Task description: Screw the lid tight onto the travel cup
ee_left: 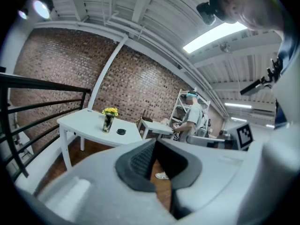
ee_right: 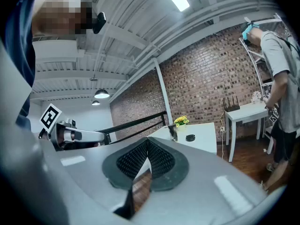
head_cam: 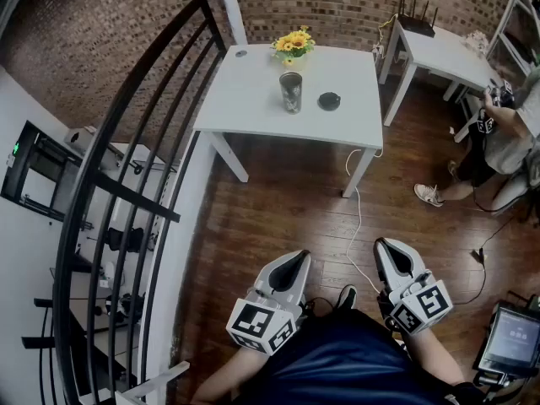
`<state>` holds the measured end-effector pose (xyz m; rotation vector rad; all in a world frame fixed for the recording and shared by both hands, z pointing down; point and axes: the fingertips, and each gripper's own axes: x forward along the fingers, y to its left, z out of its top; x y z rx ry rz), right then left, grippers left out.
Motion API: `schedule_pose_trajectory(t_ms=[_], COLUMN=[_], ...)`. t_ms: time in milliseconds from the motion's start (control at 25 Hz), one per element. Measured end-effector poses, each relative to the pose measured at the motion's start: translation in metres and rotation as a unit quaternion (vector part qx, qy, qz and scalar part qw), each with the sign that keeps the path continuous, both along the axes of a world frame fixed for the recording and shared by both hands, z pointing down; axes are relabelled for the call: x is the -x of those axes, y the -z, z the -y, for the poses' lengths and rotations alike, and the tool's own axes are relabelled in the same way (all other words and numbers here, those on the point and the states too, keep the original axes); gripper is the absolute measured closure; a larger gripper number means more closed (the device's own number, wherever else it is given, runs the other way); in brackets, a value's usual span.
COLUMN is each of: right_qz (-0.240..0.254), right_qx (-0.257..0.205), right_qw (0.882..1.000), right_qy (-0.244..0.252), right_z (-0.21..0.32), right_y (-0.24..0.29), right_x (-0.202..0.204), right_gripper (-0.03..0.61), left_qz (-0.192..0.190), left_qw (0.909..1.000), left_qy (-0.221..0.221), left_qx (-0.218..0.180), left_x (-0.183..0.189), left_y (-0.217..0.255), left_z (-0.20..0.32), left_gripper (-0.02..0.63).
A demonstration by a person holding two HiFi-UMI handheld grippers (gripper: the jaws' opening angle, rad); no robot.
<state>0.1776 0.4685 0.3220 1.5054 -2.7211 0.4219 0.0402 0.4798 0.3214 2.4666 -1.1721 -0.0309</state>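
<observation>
A clear travel cup (head_cam: pixel 290 91) stands upright on the white table (head_cam: pixel 253 99) across the room, with its round black lid (head_cam: pixel 329 101) lying flat just to its right. Both show small in the left gripper view as cup (ee_left: pixel 108 123) and lid (ee_left: pixel 121 131), and in the right gripper view as cup (ee_right: pixel 173 132) and lid (ee_right: pixel 190 138). My left gripper (head_cam: pixel 297 256) and right gripper (head_cam: pixel 380 244) are held low by my body, far from the table, both shut and empty.
A pot of yellow flowers (head_cam: pixel 293 44) stands behind the cup. A black stair railing (head_cam: pixel 126 192) runs along the left. A white cable (head_cam: pixel 359 226) trails over the wooden floor. Another person (head_cam: pixel 506 133) stands at the right by a second white table (head_cam: pixel 443 53).
</observation>
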Motion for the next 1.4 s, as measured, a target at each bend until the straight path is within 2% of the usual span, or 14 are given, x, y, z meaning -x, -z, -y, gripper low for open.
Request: schedule_pose_trajectory(t_ms=[240, 400, 560, 760, 920, 1040, 1200, 1400], right_qz=[-0.017, -0.012, -0.029, -0.016, 0.000, 0.017, 0.027, 0.022], right_qx=[0.025, 0.012, 0.024, 0.040, 0.048, 0.057, 0.058, 0.061], right_qw=[0.999, 0.999, 0.999, 0.999, 0.999, 0.998, 0.997, 0.995], right_qy=[-0.024, -0.027, -0.022, -0.032, -0.022, -0.006, 0.035, 0.072], right_z=[0.012, 0.020, 0.026, 0.068, 0.130, 0.194, 0.299, 0.407], right_y=[-0.014, -0.007, -0.019, -0.027, -0.048, -0.069, -0.071, -0.060], right_x=[0.022, 0.044, 0.051, 0.042, 0.030, 0.021, 0.007, -0.021], right_gripper=[0.568, 0.568, 0.568, 0.568, 0.568, 0.568, 0.568, 0.568], left_qz=[0.016, 0.014, 0.010, 0.017, 0.035, 0.060, 0.066, 0.079], left_qw=[0.9998, 0.9998, 0.9999, 0.9993, 0.9980, 0.9960, 0.9939, 0.9930], left_qy=[0.008, -0.004, -0.011, -0.014, -0.002, 0.024, 0.062, 0.061], left_qx=[-0.007, -0.010, 0.007, 0.029, 0.053, 0.061, 0.063, 0.062], left_x=[0.032, 0.047, 0.050, 0.045, 0.034, 0.030, 0.018, -0.028], left_y=[-0.003, -0.008, -0.020, -0.030, -0.052, -0.064, -0.055, -0.034], left_z=[0.006, 0.017, 0.028, 0.065, 0.118, 0.173, 0.269, 0.365], left_gripper=[0.609, 0.609, 0.609, 0.609, 0.609, 0.609, 0.609, 0.609])
